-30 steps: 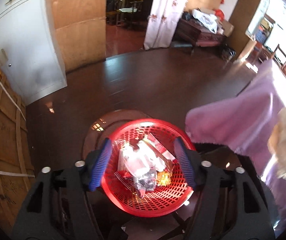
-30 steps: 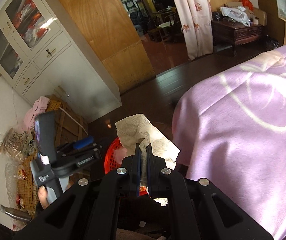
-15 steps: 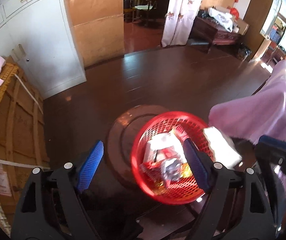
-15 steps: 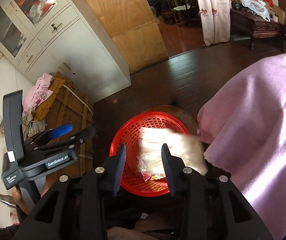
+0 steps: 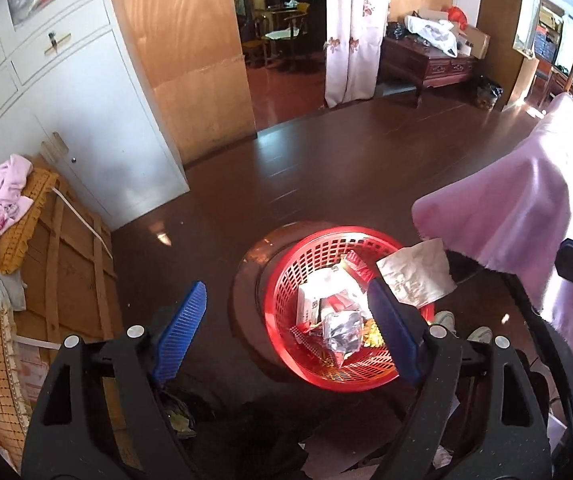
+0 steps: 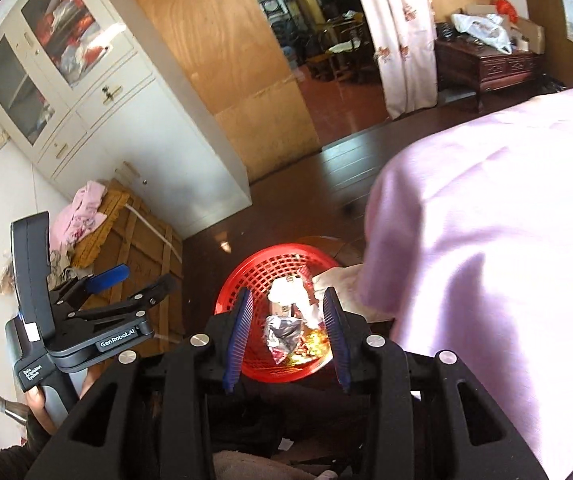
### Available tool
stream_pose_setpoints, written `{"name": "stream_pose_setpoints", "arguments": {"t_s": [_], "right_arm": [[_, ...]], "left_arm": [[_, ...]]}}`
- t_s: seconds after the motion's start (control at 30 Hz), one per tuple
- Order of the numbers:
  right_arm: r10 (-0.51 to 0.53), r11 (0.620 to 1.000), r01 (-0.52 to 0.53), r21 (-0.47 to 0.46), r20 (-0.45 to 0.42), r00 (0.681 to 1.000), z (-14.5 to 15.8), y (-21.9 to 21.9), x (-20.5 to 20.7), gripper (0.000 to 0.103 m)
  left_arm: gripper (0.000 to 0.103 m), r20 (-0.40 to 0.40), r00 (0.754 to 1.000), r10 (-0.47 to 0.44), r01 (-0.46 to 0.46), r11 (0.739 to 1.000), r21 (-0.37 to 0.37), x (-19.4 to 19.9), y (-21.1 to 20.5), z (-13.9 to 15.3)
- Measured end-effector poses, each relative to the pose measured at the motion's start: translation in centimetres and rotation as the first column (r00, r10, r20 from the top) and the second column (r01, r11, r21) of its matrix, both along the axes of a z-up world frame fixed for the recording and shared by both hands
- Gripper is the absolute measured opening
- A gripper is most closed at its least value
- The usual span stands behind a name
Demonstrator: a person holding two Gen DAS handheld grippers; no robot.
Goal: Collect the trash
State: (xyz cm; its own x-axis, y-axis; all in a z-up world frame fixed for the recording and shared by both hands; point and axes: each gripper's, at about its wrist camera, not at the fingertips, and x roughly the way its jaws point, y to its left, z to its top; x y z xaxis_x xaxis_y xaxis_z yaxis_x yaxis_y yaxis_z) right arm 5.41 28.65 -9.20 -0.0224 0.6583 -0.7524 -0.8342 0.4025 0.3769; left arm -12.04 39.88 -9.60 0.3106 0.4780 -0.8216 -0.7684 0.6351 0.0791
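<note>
The dark brown polished wooden floor (image 5: 326, 176) carries a round dark wooden disc (image 5: 246, 304) with the red perforated plastic basket (image 5: 286, 280) standing on it, a white cabinet (image 5: 98, 128) at ten o'clock and a slatted wooden crate (image 5: 70, 264) at nine.

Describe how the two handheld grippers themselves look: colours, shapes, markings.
Both are matte black plastic frames with cut-out openings and round silver bolts. Each finger carries a blue ribbed pad. Seen from the right wrist camera, the left gripper has a tall black upright block on a pistol-style handle, white "GenRobot.AI" lettering on its side and a small white label. No cables show.
</note>
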Motion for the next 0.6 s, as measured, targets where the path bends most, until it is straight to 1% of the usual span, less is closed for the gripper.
{"name": "stream_pose_setpoints", "arguments": {"t_s": [0.07, 0.17, 0.23, 0.3, 0.33, 0.43, 0.47, 0.53, 0.6], "right_arm": [[-0.003, 1.000, 0.003, 0.006, -0.008, 1.000, 0.2, -0.9, 0.4, 0.037], [-0.006, 1.000, 0.006, -0.011, 0.019, 1.000, 0.4, -1.6, 0.2, 0.038], [-0.005, 0.999, 0.006, -0.032, 0.041, 0.999, 0.3, -1.8, -0.2, 0.045], [0.000, 0.999, 0.002, -0.054, 0.049, 0.999, 0.0, -1.9, -0.4, 0.047], [0.001, 0.998, 0.002, -0.067, 0.053, 0.999, -0.3, -1.9, -0.5, 0.048], [0.010, 0.995, -0.005, -0.096, 0.059, 0.998, -0.9, -2.0, -0.9, 0.049], [0.008, 0.995, -0.001, -0.103, 0.066, 0.998, -1.1, -2.1, -1.1, 0.049], [0.001, 0.993, 0.009, -0.115, 0.084, 0.996, -1.4, -2.2, -1.8, 0.049], [-0.003, 0.992, 0.015, -0.122, 0.096, 0.995, -1.7, -2.3, -2.5, 0.050]], "left_arm": [[0.081, -0.004, 1.000, 0.000, 0.000, 1.000, 0.000, 0.4, -0.5, 0.3], [0.081, -0.018, 1.000, 0.017, -0.017, 1.000, 0.003, 0.8, -1.2, 0.6], [0.081, -0.040, 0.998, 0.047, -0.046, 0.999, 0.016, 0.7, -1.8, 0.6], [0.081, -0.064, 0.994, 0.088, -0.087, 0.996, 0.021, 0.2, -2.4, 0.4], [0.081, -0.068, 0.992, 0.106, -0.106, 0.994, 0.012, -0.1, -2.7, 0.3], [0.081, -0.048, 0.989, 0.141, -0.143, 0.988, -0.052, -1.6, -3.2, -0.2], [0.081, -0.037, 0.988, 0.151, -0.152, 0.987, -0.056, -2.1, -3.3, -0.4], [0.081, -0.018, 0.986, 0.166, -0.166, 0.986, -0.033, -2.7, -3.7, -0.4], [0.081, -0.007, 0.987, 0.159, -0.159, 0.987, 0.004, -2.8, -4.1, -0.5]]}}
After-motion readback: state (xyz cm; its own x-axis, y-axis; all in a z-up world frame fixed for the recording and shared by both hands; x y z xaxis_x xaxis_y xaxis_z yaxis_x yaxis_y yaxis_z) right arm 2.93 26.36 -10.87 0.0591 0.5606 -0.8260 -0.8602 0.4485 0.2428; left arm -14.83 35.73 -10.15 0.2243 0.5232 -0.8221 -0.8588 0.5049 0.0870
